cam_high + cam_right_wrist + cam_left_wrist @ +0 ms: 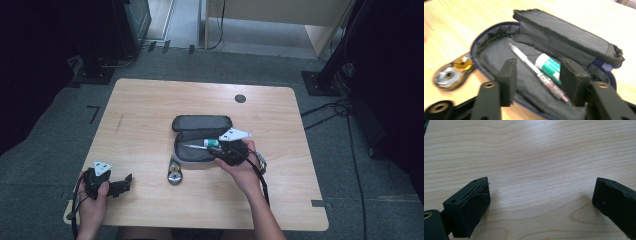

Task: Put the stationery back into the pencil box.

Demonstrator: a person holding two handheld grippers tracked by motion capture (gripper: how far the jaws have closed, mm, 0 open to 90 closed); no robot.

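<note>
- Black jaws of my right hand-held gripper (536,82) stand parted just above the open pencil case (499,52), with nothing between them; a pen (534,67) and a green-and-white glue stick (550,67) lie side by side in the lower half of the case, right under the gap.
- On the tabletop (150,100), seen from the high view, the pencil case (192,152) sits near the middle with its lid folded back, and my right hand (245,170) holds the gripper over its right end.
- Just outside the case's near-left corner lies a correction tape dispenser (174,175), touching or almost touching the fabric edge; I cannot tell which.
- My left hand-held gripper (125,182) rests low near the tabletop's near-left corner, jaws spread wide over bare wood and well apart from everything else.
- Risks, as I judge them: the pen and glue stick lie so close that a closing grip may catch both or roll the pen aside; the soft case wall could be pinched or dragged with nothing steadying it; a blurred right gripper view suggests a hand in motion, so aim may be off.
</note>
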